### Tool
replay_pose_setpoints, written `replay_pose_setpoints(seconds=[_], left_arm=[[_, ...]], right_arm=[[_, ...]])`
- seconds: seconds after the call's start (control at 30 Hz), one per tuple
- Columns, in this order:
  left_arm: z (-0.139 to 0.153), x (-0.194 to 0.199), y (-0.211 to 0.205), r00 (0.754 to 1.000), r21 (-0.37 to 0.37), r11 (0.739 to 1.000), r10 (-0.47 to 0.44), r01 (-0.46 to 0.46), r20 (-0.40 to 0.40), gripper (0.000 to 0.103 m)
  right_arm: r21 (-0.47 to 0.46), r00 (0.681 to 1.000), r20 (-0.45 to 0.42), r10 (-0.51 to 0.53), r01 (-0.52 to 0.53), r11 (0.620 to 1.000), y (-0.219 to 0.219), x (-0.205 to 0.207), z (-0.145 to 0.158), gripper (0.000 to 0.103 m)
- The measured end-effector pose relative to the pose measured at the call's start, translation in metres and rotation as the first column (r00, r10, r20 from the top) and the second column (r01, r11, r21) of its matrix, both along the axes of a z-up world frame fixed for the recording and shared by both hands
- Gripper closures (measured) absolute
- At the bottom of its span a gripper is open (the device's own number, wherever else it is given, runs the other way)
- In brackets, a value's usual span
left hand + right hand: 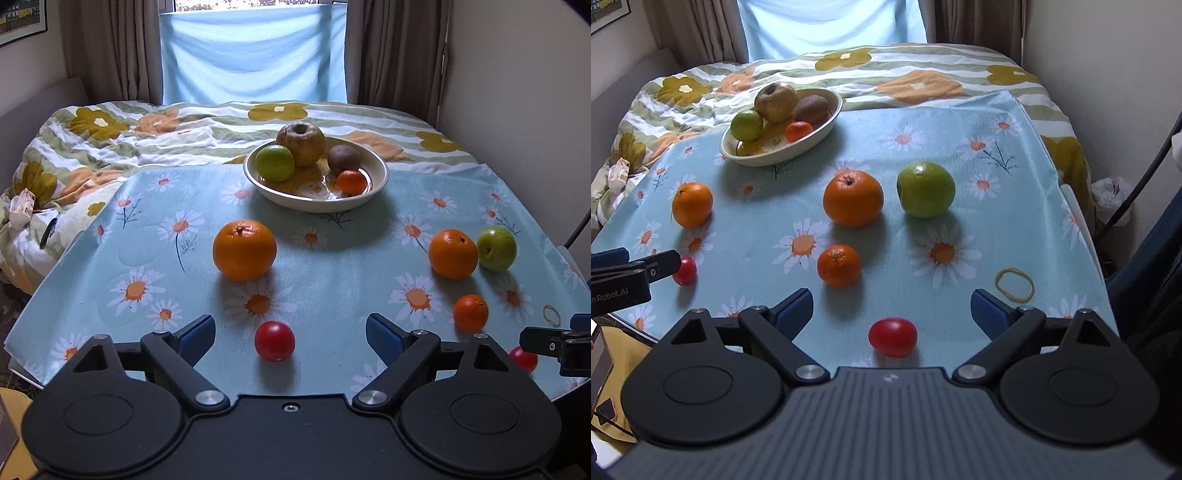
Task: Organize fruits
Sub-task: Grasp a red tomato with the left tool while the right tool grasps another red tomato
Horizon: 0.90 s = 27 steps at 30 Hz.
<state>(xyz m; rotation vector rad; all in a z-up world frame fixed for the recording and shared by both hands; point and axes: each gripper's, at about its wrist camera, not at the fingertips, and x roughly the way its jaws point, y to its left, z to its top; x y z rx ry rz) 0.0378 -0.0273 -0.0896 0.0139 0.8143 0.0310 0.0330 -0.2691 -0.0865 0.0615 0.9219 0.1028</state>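
A cream bowl at the table's far side holds a brown apple, a green apple, a kiwi and a small mandarin. My left gripper is open, with a red tomato lying between its fingers. My right gripper is open, with another red tomato between its fingers. Loose on the cloth are a big orange, a second orange, a green apple and a small mandarin.
The table has a light blue daisy cloth. A rubber band lies near the right edge. A bed with a flowered duvet is behind the table. Walls stand close on the right.
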Motion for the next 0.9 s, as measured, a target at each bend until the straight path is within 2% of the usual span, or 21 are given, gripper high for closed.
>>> replay_pose_setpoints(seconds=[0.23,0.3,0.43,0.53,0.6,0.9], left_arm=[[-0.027,0.017,0.006,0.998,0.008,1.0,-0.018,0.018,-0.057,0.028],[-0.032,0.019,0.007,0.998,0.011,1.0,-0.022,0.023,-0.066,0.03],[-0.039,0.023,0.011,0.996,0.004,1.0,-0.019,0.02,-0.083,0.039],[-0.042,0.025,0.013,0.995,-0.003,1.0,-0.017,0.016,-0.098,0.054],[-0.042,0.025,0.013,0.995,0.005,1.0,-0.015,0.016,-0.096,0.068],[-0.041,0.022,0.011,0.994,0.013,0.999,-0.03,0.031,-0.107,0.069]], right_arm=[[-0.003,0.999,-0.036,-0.039,0.038,0.999,0.005,0.003,-0.023,0.0],[-0.002,0.998,-0.046,-0.043,0.043,0.999,0.006,0.005,-0.026,0.007],[-0.003,0.997,-0.061,-0.046,0.046,0.999,0.008,0.005,-0.03,0.01],[-0.006,0.996,-0.069,-0.053,0.052,0.999,0.008,0.004,-0.032,0.015],[-0.003,0.995,-0.075,-0.059,0.059,0.998,0.007,0.004,-0.033,0.016],[-0.006,0.995,-0.083,-0.061,0.06,0.998,0.008,0.005,-0.036,0.028]])
